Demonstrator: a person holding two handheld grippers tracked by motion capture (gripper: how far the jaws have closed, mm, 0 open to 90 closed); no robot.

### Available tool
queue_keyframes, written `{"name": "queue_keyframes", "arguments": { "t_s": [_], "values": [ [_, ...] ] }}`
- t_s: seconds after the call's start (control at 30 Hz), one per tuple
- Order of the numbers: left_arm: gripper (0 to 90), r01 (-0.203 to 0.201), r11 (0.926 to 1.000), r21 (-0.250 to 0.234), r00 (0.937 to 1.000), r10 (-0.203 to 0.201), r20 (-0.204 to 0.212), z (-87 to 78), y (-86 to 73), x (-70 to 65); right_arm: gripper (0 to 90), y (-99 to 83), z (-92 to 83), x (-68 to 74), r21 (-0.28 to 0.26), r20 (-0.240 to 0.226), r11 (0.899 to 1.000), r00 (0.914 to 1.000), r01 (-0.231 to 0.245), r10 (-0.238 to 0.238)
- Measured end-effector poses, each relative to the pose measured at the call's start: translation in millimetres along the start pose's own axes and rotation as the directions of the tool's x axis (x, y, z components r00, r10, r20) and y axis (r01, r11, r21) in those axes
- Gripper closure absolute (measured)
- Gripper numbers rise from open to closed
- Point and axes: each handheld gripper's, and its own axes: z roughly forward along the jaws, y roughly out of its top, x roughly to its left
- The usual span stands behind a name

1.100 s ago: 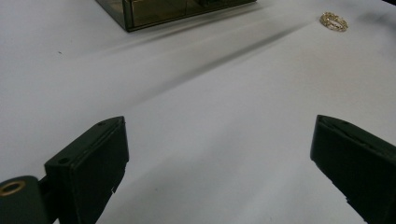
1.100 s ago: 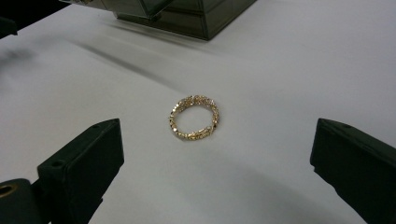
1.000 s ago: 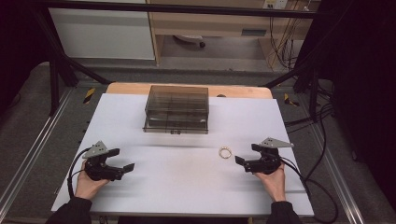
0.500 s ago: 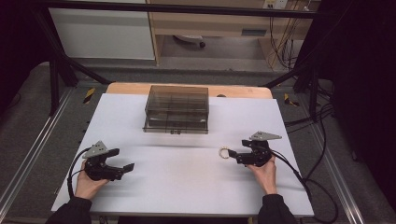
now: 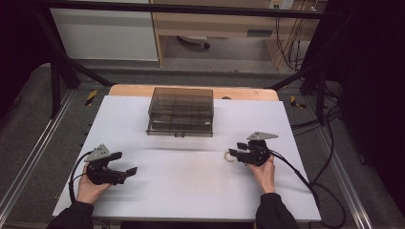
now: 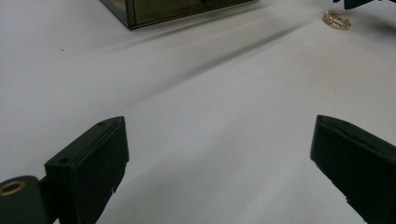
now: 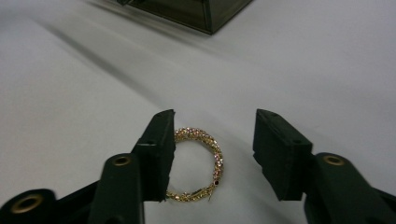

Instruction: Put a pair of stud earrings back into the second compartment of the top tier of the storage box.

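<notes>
A gold, stone-studded bracelet (image 5: 229,156) (image 7: 217,158) lies flat on the white table top (image 5: 191,195), right of centre. My right gripper (image 5: 233,153) (image 7: 215,120) sits low over it with a jaw on each side. Its jaws have just been closing with the bracelet between them. The left jaw is at the ring's edge and the right jaw still stands clear, so it is open. My left gripper (image 5: 125,163) (image 6: 219,135) rests at the front left, jaws wide open with nothing between them. In its view the bracelet (image 6: 337,19) lies far off at the top right.
A smoky clear plastic box (image 5: 180,110) (image 6: 154,9) (image 7: 196,11) with compartments stands shut at the back middle of the table. A wooden edge (image 5: 129,89) runs behind it. Cables trail from both grippers off the table sides.
My right gripper has moved left across the table to the bracelet and sunk a little. Its jaws have narrowed around the ring. The left gripper has kept still.
</notes>
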Motion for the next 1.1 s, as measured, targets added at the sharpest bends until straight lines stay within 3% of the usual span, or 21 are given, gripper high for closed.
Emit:
{"name": "queue_keyframes", "arguments": {
  "t_s": [0.5,0.83,1.1],
  "values": [
    [4.5,0.0,1.0,0.002,1.0,0.0,0.0,0.2,0.0,0.0,76.0,-2.5,8.5,-3.8,0.058,-0.015,0.998,0.9997,0.022,-0.021],
    [4.7,0.001,1.0,-0.001,1.0,-0.001,-0.001,-0.4,0.1,0.1,85.0,-2.9,9.0,-4.2,0.069,-0.015,0.997,0.9996,0.025,-0.024],
    [4.9,0.004,1.0,-0.005,1.0,-0.004,-0.002,-1.0,0.1,0.7,86.1,-0.9,5.6,-3.8,0.055,-0.017,0.998,0.9998,0.013,-0.012]
  ]
}}
